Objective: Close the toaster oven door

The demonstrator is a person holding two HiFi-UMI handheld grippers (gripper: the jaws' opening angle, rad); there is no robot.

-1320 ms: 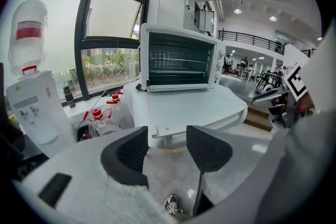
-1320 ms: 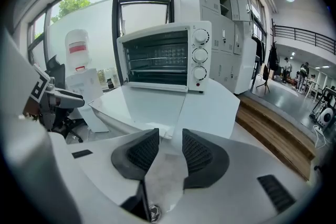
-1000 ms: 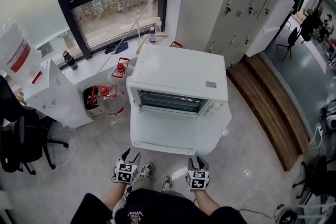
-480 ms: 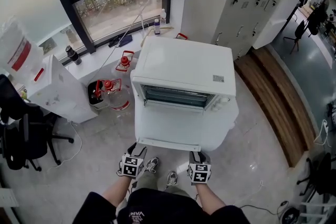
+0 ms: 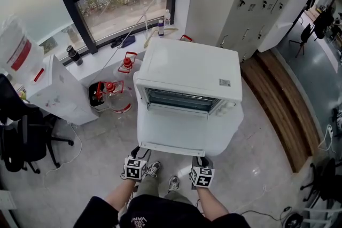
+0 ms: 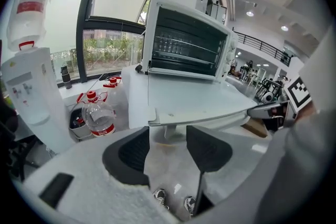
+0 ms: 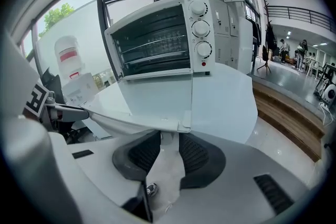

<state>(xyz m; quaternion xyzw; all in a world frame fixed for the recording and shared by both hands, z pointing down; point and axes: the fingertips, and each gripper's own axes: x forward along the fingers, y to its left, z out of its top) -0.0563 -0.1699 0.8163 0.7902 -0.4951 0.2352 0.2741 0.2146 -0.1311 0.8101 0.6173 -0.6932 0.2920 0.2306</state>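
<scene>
left gripper (image 6: 167,139) gapes just under the near edge of the white toaster oven door (image 6: 199,99), dropped flat ahead of both grippers. right gripper (image 7: 169,144), jaws just narrowing, loosely straddles the door's handle post (image 7: 167,137); only its view shows three knobs (image 7: 200,29).

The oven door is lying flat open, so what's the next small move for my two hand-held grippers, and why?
Probably lift both together to swing the door up toward the toaster oven. It lies flat open; the left hand-held gripper sits open just under its front edge, and the right hand-held gripper, whose jaws have just been closing, has the handle post between them, not visibly pinched.
</scene>
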